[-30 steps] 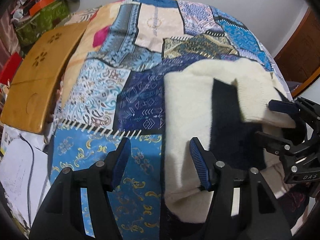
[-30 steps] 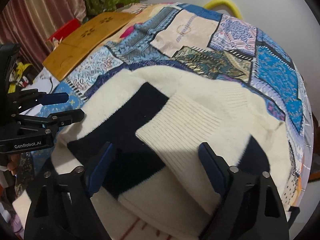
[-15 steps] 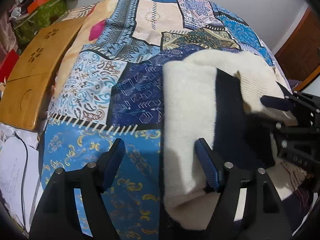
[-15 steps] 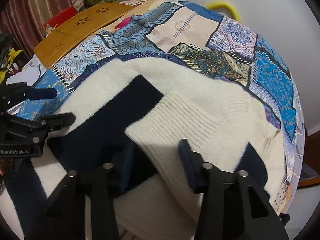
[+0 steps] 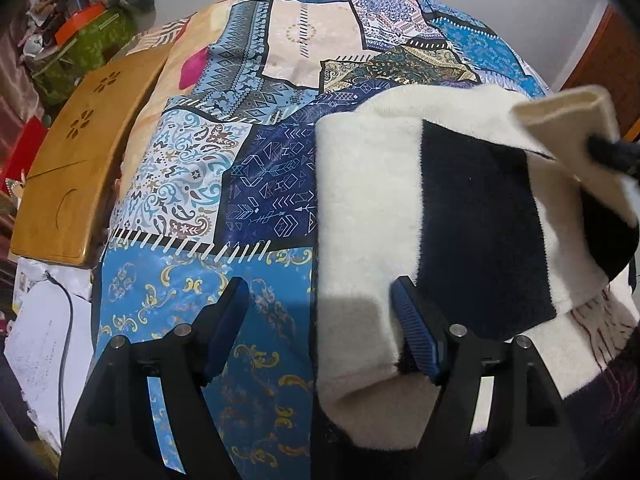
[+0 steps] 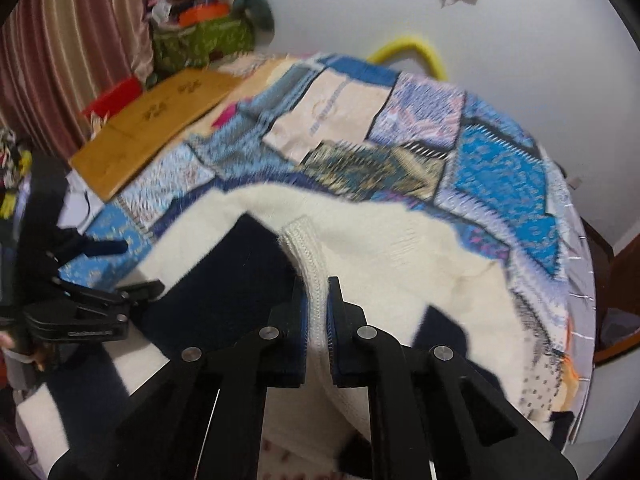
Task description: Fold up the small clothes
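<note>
Right tongs clamped on the sweater's ribbed cuff, left tongs apart over its near edge.

The cream-and-navy sweater [image 5: 368, 200] lies fuzzy and thick on a patchwork bedspread [image 5: 248, 128]. The right gripper [image 6: 318, 316], its jaws just closed, pinches the ribbed cuff [image 6: 310, 264]; the left gripper [image 5: 320, 320] straddles the sweater's edge, holding nothing. A wooden lap tray [image 5: 76, 168] sits beside the bedspread, a crammed green bag [image 6: 204, 40] by striped curtains [image 6: 68, 40], a yellow hoop [image 6: 416, 52] against the white wall.

Patchwork bedspread [image 6: 500, 168] motion-blurred, right wrist view
</note>
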A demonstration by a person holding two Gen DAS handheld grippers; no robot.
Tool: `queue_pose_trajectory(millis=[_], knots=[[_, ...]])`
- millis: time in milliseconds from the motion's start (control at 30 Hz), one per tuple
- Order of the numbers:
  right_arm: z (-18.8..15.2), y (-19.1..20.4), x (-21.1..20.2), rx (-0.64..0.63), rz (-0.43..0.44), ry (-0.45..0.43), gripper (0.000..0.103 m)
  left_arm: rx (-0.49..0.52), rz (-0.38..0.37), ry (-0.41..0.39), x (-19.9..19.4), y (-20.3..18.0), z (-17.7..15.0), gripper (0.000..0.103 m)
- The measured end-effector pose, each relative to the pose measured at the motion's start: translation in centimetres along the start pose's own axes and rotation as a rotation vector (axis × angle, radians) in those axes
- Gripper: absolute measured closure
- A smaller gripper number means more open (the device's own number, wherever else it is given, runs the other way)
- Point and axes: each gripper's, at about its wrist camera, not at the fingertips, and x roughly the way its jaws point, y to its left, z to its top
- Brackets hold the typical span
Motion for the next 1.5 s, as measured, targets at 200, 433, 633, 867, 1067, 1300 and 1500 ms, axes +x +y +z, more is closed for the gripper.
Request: queue_pose_trajectory(millis=[200, 433, 633, 867, 1067, 1300, 1500], knots=[[-0.5, -3.5, -4.4, 0.059, -0.027, -0.080, 0.096, 0.034, 0.034, -0.004, -1.3, -1.0, 0.2, 0.030], [-3.3, -8.5, -7.6, 0.157, -0.069, -0.130, 0.096, 0.038, 0.015, -0.037, -3.7, -2.8, 1.4, 0.030], [-6.5, -11.6, -8.3, 0.228, -0.078, -0.114, 0.096, 0.062, 0.020, -0.070, -4.9, -5.6, 2.4, 0.029], [-10.4, -14.7, -8.3, 0.328, -0.049, -0.085, 0.096, 0.095, 0.010, -0.019, -3.5, -8.4, 2.6, 0.029], [-13.5, -16.2, -7.1, 0.386, -0.034, -0.028, 0.095, 0.156, 0.041, 0.024, -2.4, -9.9, 2.2, 0.029], [-17.1, -17.6, -6.0, 0.457, -0.012, 0.032, 0.094, 0.159, 0.075, 0.040, -2.7, -9.0, 1.5, 0.029], [-19.1, -18.2, -6.8, 0.507, -0.046, 0.028, 0.089, 0.173, 0.099, 0.006, -5.3, -8.6, 1.8, 0.029]])
